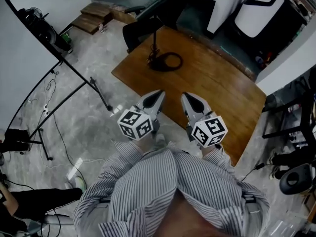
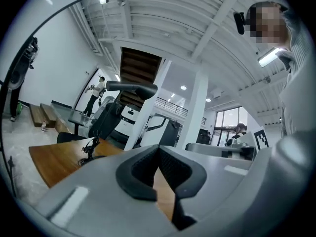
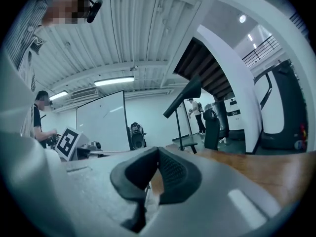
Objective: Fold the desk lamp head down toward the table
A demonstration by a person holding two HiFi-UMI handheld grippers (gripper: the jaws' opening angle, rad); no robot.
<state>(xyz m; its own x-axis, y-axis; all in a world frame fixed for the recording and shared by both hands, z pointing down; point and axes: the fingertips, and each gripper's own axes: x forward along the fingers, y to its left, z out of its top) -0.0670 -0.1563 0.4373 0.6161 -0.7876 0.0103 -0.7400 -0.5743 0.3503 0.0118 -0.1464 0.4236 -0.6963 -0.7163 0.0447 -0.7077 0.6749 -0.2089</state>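
Note:
The black desk lamp (image 1: 157,53) stands near the far left corner of the wooden table (image 1: 212,88), its cord coiled by the base and its long head (image 1: 163,4) raised high. My left gripper (image 1: 159,96) and right gripper (image 1: 185,97) hover side by side over the table's near edge, both shut and empty, well short of the lamp. In the left gripper view the lamp head (image 2: 131,87) points right above my shut left gripper (image 2: 158,151). In the right gripper view the head (image 3: 183,96) slants up on its thin stem beyond my shut right gripper (image 3: 157,154).
A black tripod stand (image 1: 74,75) spreads its legs on the floor left of the table. A dark chair (image 1: 134,33) sits behind the lamp, with wooden steps (image 1: 96,14) beyond. A black rack (image 1: 291,127) stands at the right. A whiteboard (image 3: 101,122) and people stand in the background.

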